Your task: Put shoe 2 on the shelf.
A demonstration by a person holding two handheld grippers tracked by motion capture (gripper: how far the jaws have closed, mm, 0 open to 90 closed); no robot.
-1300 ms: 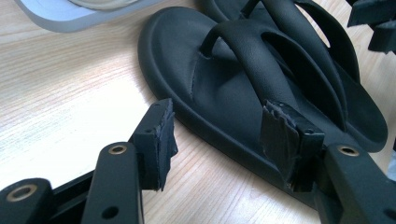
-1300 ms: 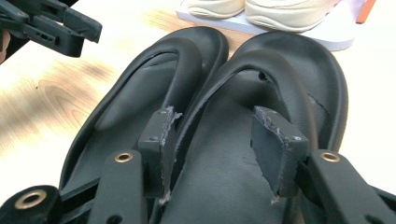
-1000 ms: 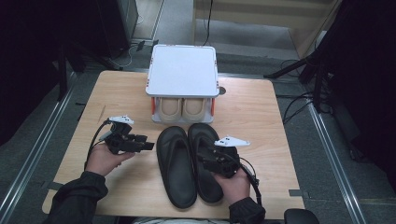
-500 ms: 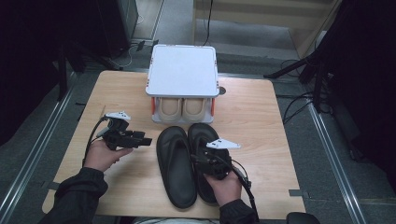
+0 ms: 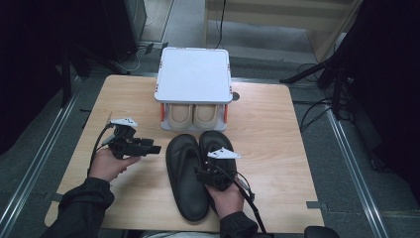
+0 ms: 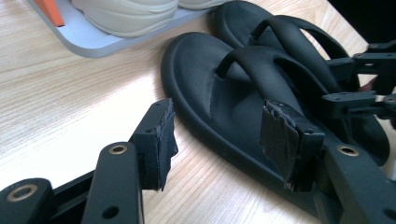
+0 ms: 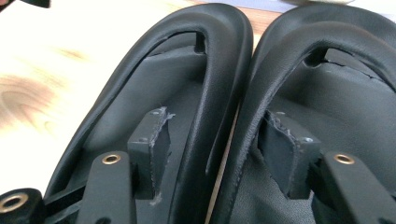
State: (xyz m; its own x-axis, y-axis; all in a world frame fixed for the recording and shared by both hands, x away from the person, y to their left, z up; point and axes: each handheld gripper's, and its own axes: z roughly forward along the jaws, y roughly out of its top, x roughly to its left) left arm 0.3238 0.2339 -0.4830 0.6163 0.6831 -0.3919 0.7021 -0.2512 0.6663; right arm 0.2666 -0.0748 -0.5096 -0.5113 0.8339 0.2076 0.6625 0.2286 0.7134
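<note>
Right gripper view: right hand-held gripper (image 7: pixel 212 154) straddling adjoining straps of two black flip-flops (image 7: pixel 187 93), jaws just opening wide; left hand-held gripper (image 5: pixel 151 147) hovering wide over bench (image 5: pixel 277 124).

Light wooden table (image 5: pixel 277 129), white shoe rack (image 5: pixel 194 75) at twelve o'clock holding beige shoes (image 5: pixel 192 115), two black sandals (image 5: pixel 185 176) side by side at six o'clock.

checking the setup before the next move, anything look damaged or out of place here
Nothing is spilled or askew: the two black sandals lie side by side in front of the shoe rack. The one oddity is wear: the pads on the left gripper are frayed and ragged, and so are those on the right gripper.
</note>
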